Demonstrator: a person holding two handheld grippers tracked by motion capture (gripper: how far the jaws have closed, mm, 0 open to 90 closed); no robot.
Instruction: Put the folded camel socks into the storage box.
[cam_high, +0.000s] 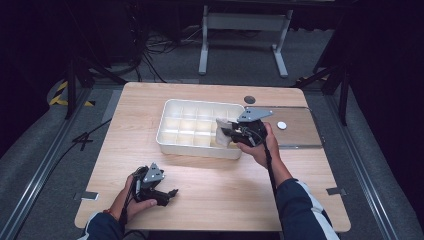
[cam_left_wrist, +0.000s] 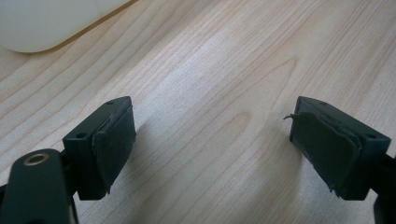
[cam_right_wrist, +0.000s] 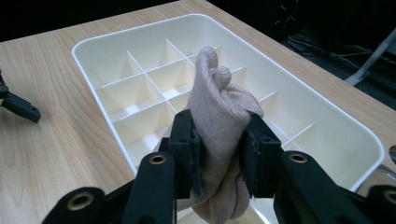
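High cam overhead; claw cams close, sharing tray (cam_high: 200, 145).

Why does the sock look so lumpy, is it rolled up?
Bunched up: the beige sock is a squeezed bundle between the right gripper pads.

Two hand-held grippers were counted: the left hand-held gripper (cam_high: 171, 192) and the right hand-held gripper (cam_high: 223, 134). One beige sock (cam_right_wrist: 219, 116) was seen. One white divided tray (cam_high: 172, 106) was counted on one wooden surface (cam_high: 210, 190); its compartments were laid out in three rows, though the full number could not be told. One small white disc (cam_high: 282, 125) and one dark round disc (cam_high: 249, 99) were also counted.
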